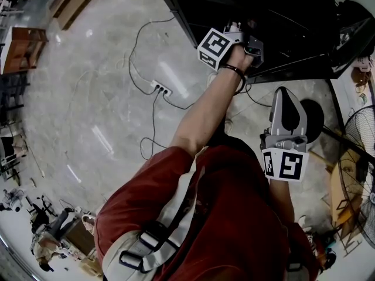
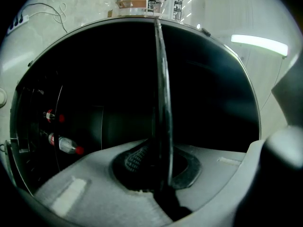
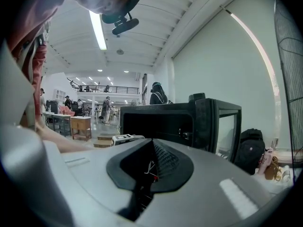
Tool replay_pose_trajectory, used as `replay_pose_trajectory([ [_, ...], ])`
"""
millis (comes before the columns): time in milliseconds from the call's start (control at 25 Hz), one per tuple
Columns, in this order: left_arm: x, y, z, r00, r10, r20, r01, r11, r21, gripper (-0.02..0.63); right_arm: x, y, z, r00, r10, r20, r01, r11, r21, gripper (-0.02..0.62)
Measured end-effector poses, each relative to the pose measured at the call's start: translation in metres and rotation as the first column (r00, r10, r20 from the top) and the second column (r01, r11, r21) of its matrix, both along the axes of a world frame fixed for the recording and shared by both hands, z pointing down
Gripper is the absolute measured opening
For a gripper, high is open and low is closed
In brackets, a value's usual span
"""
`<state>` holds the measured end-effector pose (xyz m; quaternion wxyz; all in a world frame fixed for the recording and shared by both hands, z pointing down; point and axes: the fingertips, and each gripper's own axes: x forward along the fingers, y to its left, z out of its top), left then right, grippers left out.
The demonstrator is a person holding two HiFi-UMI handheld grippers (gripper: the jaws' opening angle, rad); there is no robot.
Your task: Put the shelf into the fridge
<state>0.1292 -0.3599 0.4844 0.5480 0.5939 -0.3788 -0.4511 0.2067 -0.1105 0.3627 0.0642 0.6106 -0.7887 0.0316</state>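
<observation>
Closest in, my left hand-held gripper (image 2: 158, 176) is clamped on the shelf (image 2: 162, 89). The jaws are nearly together, with the thin dark pane pinched edge-on between the pads and running straight ahead from the fingertips. That puts the shelf directly in front of this hand-held gripper, its far part already reaching into the dark fridge (image 2: 109, 70).

My right hand-held gripper (image 3: 150, 167) is pulled back beside my body with its jaws together on nothing, aimed at the fridge from well apart. It gives the shelf no support.

Deeper in and to the left of the left hand-held gripper, two bottles (image 2: 64, 144) with red caps lie in the fridge.

My worry is the grip: one narrow pinch on a thin edge, with the whole pane hanging out ahead. I judge that any twist of my wrist could make the shelf pivot between the pads or slip free. I can't make out the side rails in the dark, so I could miss them and jam a corner. Drifting left could knock the bottles.
</observation>
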Motion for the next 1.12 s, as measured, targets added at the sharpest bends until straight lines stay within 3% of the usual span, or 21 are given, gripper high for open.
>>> replay_pose_trajectory([
  [520, 0.007, -0.016, -0.007, 1.000, 0.023, 0.005, -0.023, 0.999, 0.025, 0.103, -0.002, 0.003, 0.000, 1.000, 0.009, 0.000, -0.009, 1.000, -0.004, 0.000],
  [640, 0.008, -0.013, -0.008, 0.999, 0.038, 0.039, -0.040, 0.998, 0.042, 0.179, -0.005, 0.004, -0.001, 1.000, 0.004, 0.001, -0.004, 1.000, -0.001, 0.000],
  [720, 0.010, -0.010, -0.007, 0.995, 0.052, 0.083, -0.057, 0.997, 0.056, 0.229, -0.005, 0.005, 0.000, 1.000, 0.005, 0.003, -0.005, 1.000, -0.002, 0.000],
  [920, 0.011, 0.002, -0.004, 0.970, 0.075, 0.233, -0.097, 0.992, 0.085, 0.255, -0.005, 0.006, 0.001, 1.000, 0.003, 0.007, -0.003, 1.000, -0.003, 0.000],
  [1120, 0.008, 0.018, 0.000, 0.870, 0.066, 0.488, -0.142, 0.982, 0.120, 0.268, -0.007, 0.006, 0.001, 1.000, -0.004, 0.014, 0.004, 1.000, 0.004, 0.000],
])
